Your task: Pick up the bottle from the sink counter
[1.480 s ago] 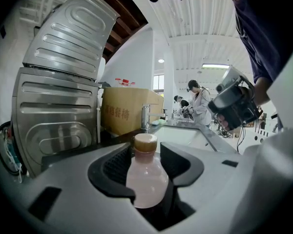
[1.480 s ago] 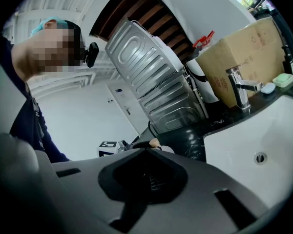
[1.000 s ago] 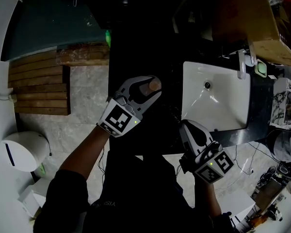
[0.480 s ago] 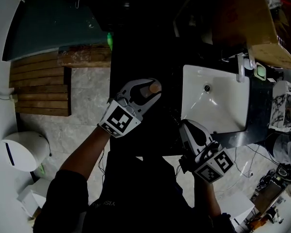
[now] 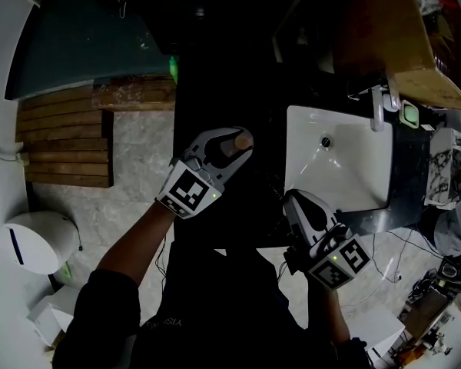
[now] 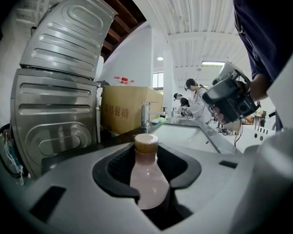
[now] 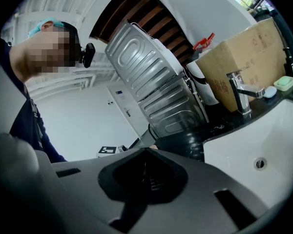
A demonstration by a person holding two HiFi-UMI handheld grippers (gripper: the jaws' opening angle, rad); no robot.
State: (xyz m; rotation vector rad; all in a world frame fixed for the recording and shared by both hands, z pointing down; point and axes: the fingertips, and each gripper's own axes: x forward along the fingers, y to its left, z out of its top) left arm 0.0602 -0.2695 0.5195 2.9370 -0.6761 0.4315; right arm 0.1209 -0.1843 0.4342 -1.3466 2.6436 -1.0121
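Here's the left gripper (image 5: 244, 142) at the middle of the head view, and the bottle (image 6: 147, 179) is already inside it. There is no offset left to close, because the pink body sits squarely between the two dark pads, which press on it from either side. So that claw is clamped on the bottle, low on the body, with the neck and tan cap poking up clear above the jaws. In the left gripper view the bottle's long axis runs straight up the frame and crosses the flat of the jaws at a right angle. From the head view only the round cap shows at the jaw tips, which fits a bottle standing upright. Under it is the dark counter (image 5: 253, 198), and the white sink (image 5: 369, 175) is off to the right of the frame, with the tap (image 6: 145, 113) beyond. No view shows the bottle's base, so I can't tell whether it rests on the counter or has cleared it. The right gripper (image 5: 293, 200) is lower right by the sink's near rim, well apart from the bottle, with its jaws together on nothing. The left one is the only claw in play here. By my reading the next move is a straight lift along that upright axis, keeping the claw level so the bottle doesn't tip in the pads.
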